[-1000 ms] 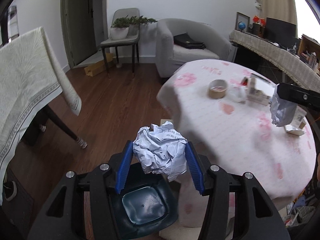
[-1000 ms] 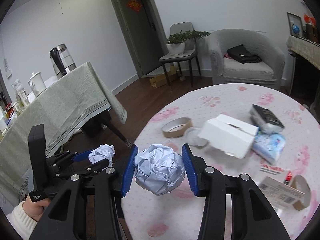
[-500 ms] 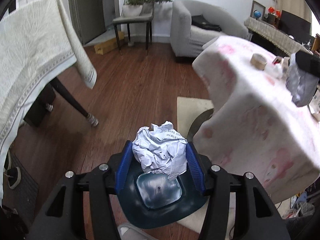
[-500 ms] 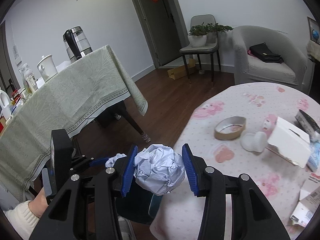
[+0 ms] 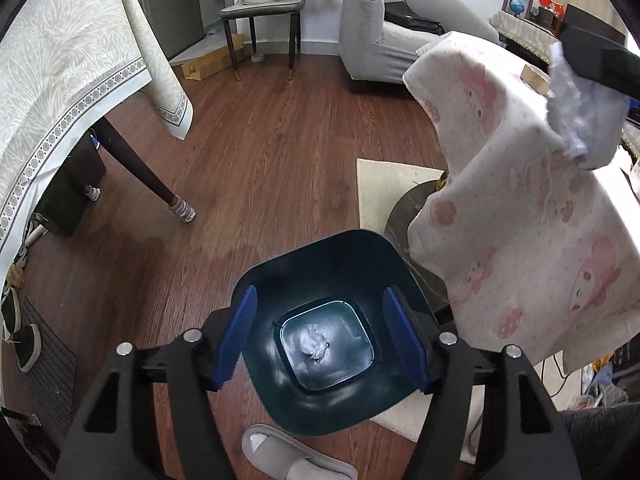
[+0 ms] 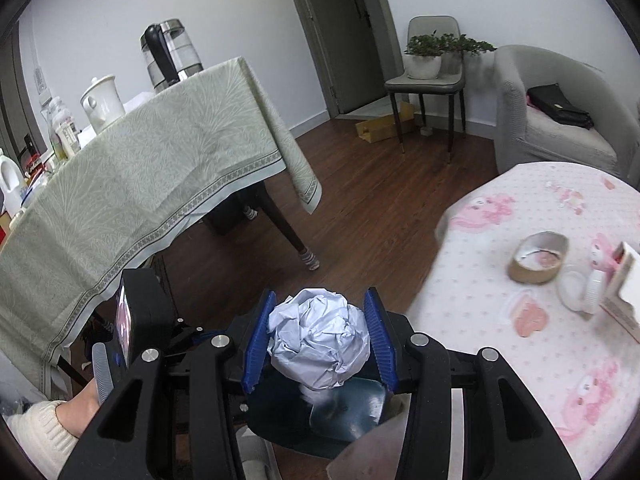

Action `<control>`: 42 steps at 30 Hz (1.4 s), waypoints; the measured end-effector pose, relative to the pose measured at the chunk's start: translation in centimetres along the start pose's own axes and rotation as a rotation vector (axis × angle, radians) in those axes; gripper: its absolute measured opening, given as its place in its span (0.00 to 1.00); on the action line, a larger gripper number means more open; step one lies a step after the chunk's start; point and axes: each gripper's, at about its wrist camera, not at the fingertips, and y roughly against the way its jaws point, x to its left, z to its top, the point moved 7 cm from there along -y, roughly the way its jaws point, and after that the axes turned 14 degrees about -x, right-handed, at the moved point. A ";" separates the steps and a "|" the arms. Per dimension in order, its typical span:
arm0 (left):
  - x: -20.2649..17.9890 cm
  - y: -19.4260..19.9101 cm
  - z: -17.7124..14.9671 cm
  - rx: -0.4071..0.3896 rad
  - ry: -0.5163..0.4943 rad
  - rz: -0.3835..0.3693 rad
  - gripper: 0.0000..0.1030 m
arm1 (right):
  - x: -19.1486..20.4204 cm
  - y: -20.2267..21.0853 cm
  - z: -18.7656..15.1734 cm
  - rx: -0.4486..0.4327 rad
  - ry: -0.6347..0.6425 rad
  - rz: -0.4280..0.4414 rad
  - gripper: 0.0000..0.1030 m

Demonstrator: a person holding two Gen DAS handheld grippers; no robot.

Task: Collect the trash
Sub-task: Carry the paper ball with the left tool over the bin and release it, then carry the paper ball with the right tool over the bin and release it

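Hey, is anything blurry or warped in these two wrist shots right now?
Left wrist view: the paper ball in the trash bin is smeared by motion, while the open left gripper is sharp; fisheye bends the floorboards. Right wrist view: the tape roll and the table edge are motion-blurred, while the crumpled paper in the right gripper is crisp.

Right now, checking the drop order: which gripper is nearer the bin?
Left. The left gripper hangs open directly above the bin; the right gripper, holding a paper ball, is higher, toward the table side.

Dark reddish wooden plank floor (image 5: 280, 152) runs to a grey upholstered armchair (image 5: 384, 40) beside a grey dining chair (image 6: 430, 76), white walls (image 6: 224, 4) behind.
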 end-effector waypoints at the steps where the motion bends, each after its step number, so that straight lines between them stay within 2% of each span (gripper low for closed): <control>1: 0.2 0.1 0.0 -0.003 -0.001 0.003 0.68 | 0.1 -0.3 -0.2 0.008 0.003 -0.001 0.45; 9: 2.7 2.1 0.9 -0.060 0.060 0.026 0.66 | 1.6 -3.1 -2.5 0.085 0.030 -0.007 0.45; 17: 5.4 5.0 3.1 -0.150 0.137 0.039 0.54 | 2.8 -5.5 -4.8 0.147 0.066 -0.016 0.45; 34: 6.2 7.9 5.2 -0.237 0.173 0.000 0.38 | 4.3 -11.1 -12.2 0.313 0.102 -0.034 0.45; 37: 6.2 8.4 5.7 -0.253 0.175 -0.001 0.38 | 4.6 -11.5 -12.8 0.321 0.108 -0.032 0.48; 42: 6.2 9.3 6.4 -0.278 0.159 0.010 0.36 | 4.6 -11.5 -13.0 0.319 0.106 -0.027 0.60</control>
